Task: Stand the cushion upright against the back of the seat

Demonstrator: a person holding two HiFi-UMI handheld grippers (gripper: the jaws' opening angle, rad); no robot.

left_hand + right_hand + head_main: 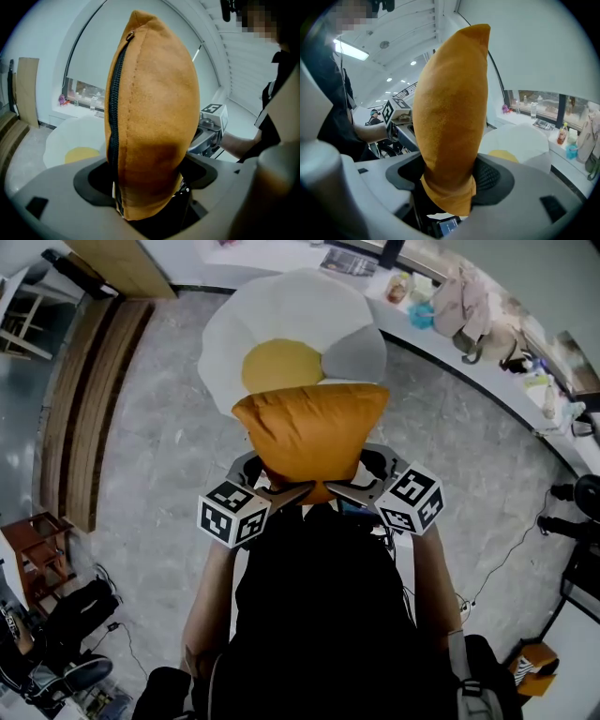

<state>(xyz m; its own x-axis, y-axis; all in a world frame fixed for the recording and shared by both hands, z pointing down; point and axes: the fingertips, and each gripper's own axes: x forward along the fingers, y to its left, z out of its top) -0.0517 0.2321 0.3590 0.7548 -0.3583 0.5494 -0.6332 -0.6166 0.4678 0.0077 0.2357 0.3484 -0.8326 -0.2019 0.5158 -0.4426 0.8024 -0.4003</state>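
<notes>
Close against the person's black-clad chest [319,596], the two grippers sit side by side, their marker cubes facing up. The left gripper [281,493] has its jaws pressed together on the lower left corner of the orange cushion [309,432]; the right gripper [352,491] is clamped the same way on the lower right corner. In each gripper view the fabric bunches between the dark jaw pads and the cushion rises upright from them. A black zipper [115,117] runs up the cushion's side edge in the left gripper view.

So the cushion hangs in the air between the person and the seat, carried by its bottom edge, broad face towards the head camera, clear of the seat.

Just beyond it stands the seat [281,315], a white, petal-shaped chair on the grey marbled floor [150,446], with a round yellow pad [279,367] at its centre and a grey panel [356,357] on its right side. The cushion's top edge overlaps the pad in the head view.

Further off, a white curved counter [487,381] carries bottles and bags, and a wooden bench [89,409] lies along the left wall.
</notes>
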